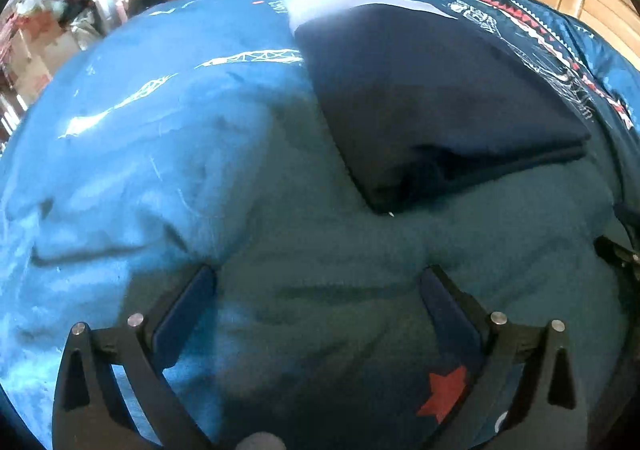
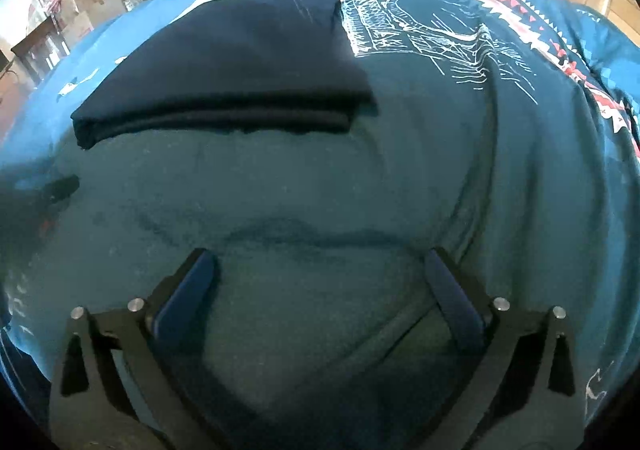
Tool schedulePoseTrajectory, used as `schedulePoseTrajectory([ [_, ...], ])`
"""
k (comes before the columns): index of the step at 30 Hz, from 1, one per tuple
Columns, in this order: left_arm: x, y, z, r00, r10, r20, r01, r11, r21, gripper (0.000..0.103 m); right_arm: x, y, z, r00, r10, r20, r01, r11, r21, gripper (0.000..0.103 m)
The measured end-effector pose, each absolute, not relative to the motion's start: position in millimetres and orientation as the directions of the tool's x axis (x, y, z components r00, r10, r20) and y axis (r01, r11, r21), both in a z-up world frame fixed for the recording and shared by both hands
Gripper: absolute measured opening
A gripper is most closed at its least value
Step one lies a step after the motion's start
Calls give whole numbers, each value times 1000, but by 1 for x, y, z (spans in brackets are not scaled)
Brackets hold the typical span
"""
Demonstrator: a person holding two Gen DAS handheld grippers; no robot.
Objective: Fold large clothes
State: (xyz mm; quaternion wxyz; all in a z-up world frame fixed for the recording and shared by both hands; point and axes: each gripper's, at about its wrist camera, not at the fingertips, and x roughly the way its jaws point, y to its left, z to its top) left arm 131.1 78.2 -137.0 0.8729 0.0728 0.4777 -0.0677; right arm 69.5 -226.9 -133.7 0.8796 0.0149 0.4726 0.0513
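1. Low in each frame, the left gripper [image 1: 318, 278] and the right gripper [image 2: 320, 262] both stand spread wide, pinching nothing, over the blue printed bedspread [image 1: 132, 154].
2. Risk: closing here would catch the bedspread's loose wrinkles instead of clothing, dragging the cover and whatever lies on it.
3. Farther up, mid-frame, one folded navy garment [image 2: 224, 62] lies on the bedspread, apart from both grippers. A careless nudge at its layered edge could spill the fold.
4. Count: two grippers, one garment, one bedspread; cardboard boxes [image 2: 88, 6] in the upper left are too cluttered to count.

Both wrist cameras hover close above the bedspread [image 1: 120, 154], sharing the folded navy garment [image 2: 224, 62] just ahead.
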Motion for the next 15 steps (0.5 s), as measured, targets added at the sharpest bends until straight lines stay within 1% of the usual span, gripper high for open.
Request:
schedulePoseTrajectory([
  [3, 129, 75, -138, 546, -37, -837, 188, 979, 79, 103, 68, -225, -134, 551, 97, -829, -76, 995, 66, 103],
  [9, 127, 78, -141, 570, -55, -820, 192, 979, 68, 103, 71, -221, -136, 565, 80, -821, -71, 996, 48, 103],
  [15, 126, 80, -142, 578, -63, -814, 190, 980, 59, 103, 71, -223, -139, 568, 95, -818, -70, 995, 67, 103],
])
